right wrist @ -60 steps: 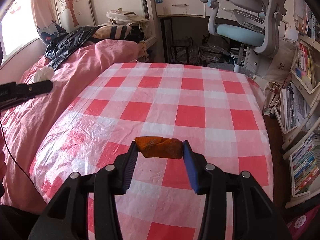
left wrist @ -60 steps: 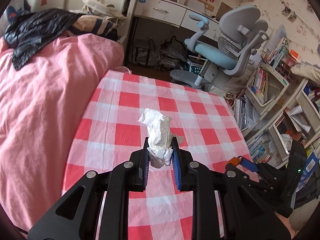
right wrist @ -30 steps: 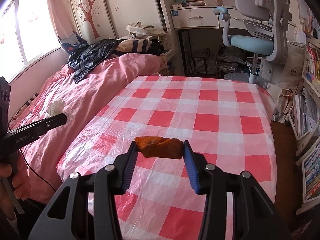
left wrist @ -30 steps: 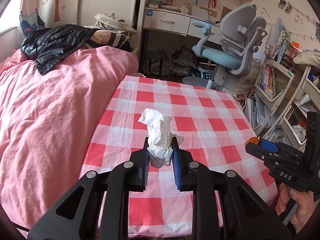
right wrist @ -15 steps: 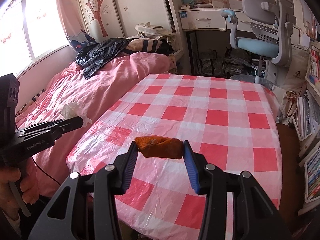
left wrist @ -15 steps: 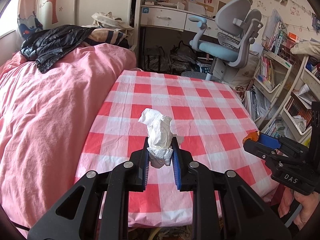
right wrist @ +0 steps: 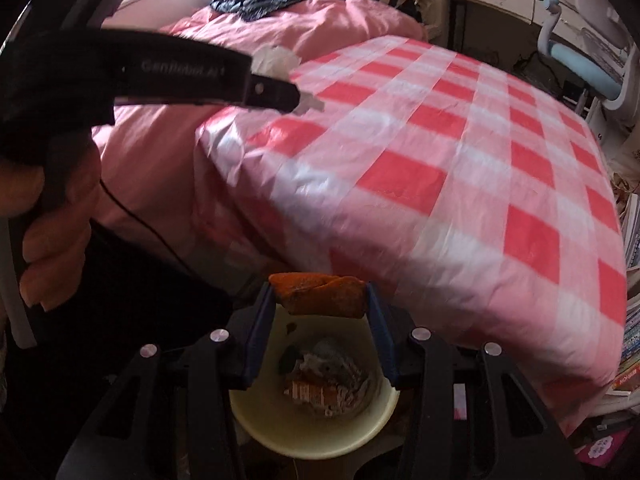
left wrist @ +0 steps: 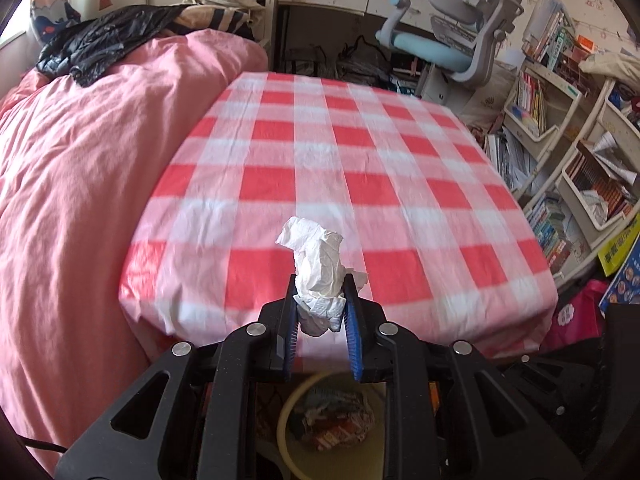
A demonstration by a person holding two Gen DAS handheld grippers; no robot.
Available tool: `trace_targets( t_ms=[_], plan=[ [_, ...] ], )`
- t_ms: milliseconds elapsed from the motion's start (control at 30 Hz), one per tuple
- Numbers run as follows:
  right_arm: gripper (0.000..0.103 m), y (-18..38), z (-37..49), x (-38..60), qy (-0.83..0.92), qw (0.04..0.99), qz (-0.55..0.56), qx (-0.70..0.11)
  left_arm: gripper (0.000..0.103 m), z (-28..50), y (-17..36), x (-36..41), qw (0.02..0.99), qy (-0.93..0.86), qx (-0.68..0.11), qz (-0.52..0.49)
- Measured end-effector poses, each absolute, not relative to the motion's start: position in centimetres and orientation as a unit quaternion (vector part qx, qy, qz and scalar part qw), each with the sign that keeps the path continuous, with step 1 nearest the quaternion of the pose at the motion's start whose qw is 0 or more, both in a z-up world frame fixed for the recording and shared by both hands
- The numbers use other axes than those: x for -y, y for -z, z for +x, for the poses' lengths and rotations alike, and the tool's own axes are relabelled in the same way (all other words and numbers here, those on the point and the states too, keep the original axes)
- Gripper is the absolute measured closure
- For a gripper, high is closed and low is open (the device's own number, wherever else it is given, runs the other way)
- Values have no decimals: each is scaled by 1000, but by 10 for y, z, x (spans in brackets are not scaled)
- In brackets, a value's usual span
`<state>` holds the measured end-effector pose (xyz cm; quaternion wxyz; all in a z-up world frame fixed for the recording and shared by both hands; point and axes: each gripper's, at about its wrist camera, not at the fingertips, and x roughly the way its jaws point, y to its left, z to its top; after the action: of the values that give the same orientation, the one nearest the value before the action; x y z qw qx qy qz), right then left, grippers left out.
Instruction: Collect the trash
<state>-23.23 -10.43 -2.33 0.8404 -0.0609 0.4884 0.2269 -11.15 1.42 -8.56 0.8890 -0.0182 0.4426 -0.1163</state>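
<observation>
Tissue [left wrist: 318, 276] stands upright, pinched in my left hand-held gripper [left wrist: 320, 316]; my right hand-held gripper [right wrist: 320, 300] clamps the orange peel [right wrist: 320, 294] lying crosswise, above the bin [right wrist: 280, 428] beside the table [right wrist: 460, 168].

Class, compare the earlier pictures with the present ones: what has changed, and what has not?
Both grippers pulled back off the checked table to above a cream bin of rubbish. Unchanged: left gripper clamps the crumpled tissue; right gripper clamps the orange peel.

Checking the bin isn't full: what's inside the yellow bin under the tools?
The yellow bin holds crumpled wrappers and paper, below its rim. Its near side is hidden behind the right tool.
</observation>
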Motion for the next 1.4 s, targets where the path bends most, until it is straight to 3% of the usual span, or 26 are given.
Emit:
trace_targets(
  t_ms=[400, 500, 567, 767, 1033, 1400],
  plan=[
    [47, 21, -244, 132, -189, 851, -18, -490, 83, -168, 120, -6, 861, 124, -493, 1],
    [41, 14, -247, 136, -178, 863, -13, -473, 65, -178, 129, -3, 848, 128, -514, 7],
    [36, 8, -249, 142, -167, 874, -7, -456, 37, -183, 136, 0, 838, 128, -529, 17],
    [18, -19, -252, 168, -102, 916, 24, -386, 19, -191, 130, 12, 851, 122, -508, 50],
    [9, -37, -234, 185, -43, 938, 23, -344, 7, -187, 97, 7, 897, 81, -431, 51],
    [8, -68, -180, 204, -10, 954, -1, -300, 7, -136, 47, -4, 928, 46, -369, 20]
  ],
)
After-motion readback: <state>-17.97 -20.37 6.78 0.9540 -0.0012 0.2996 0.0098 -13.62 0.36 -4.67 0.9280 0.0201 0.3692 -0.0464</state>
